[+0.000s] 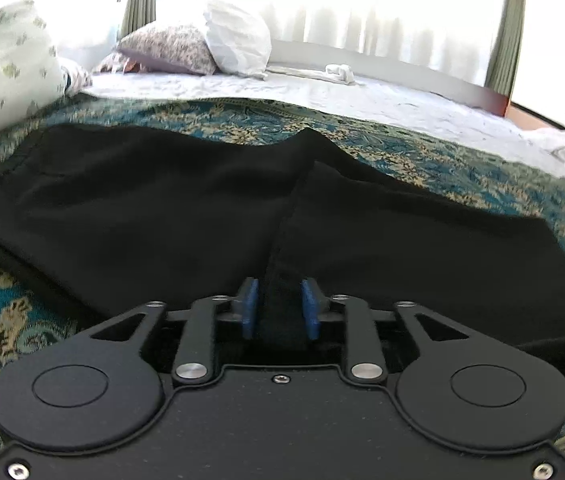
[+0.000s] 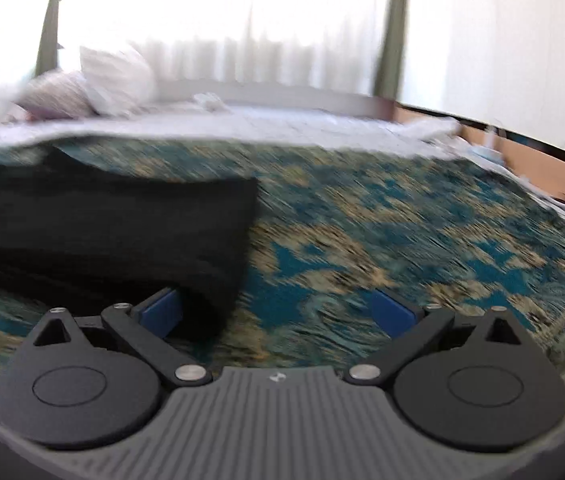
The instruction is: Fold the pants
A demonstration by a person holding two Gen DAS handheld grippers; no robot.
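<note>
Black pants (image 1: 162, 208) lie spread on a teal and gold patterned blanket (image 1: 462, 168). In the left wrist view my left gripper (image 1: 280, 306) is shut on a raised fold of the black pants between its blue pads (image 1: 250, 308). In the right wrist view, which is blurred, the pants' leg end (image 2: 122, 232) lies at the left. My right gripper (image 2: 278, 312) is open, its left blue pad (image 2: 162, 312) touching the hem corner, the rest over the blanket (image 2: 402, 240).
Pillows (image 1: 170, 46) and a white bag (image 1: 238, 40) lie at the far side on a white sheet (image 1: 362, 96). A floral pillow (image 1: 6, 60) is at the left. Bright curtained windows stand behind. A wooden bed edge (image 2: 542, 172) shows at the right.
</note>
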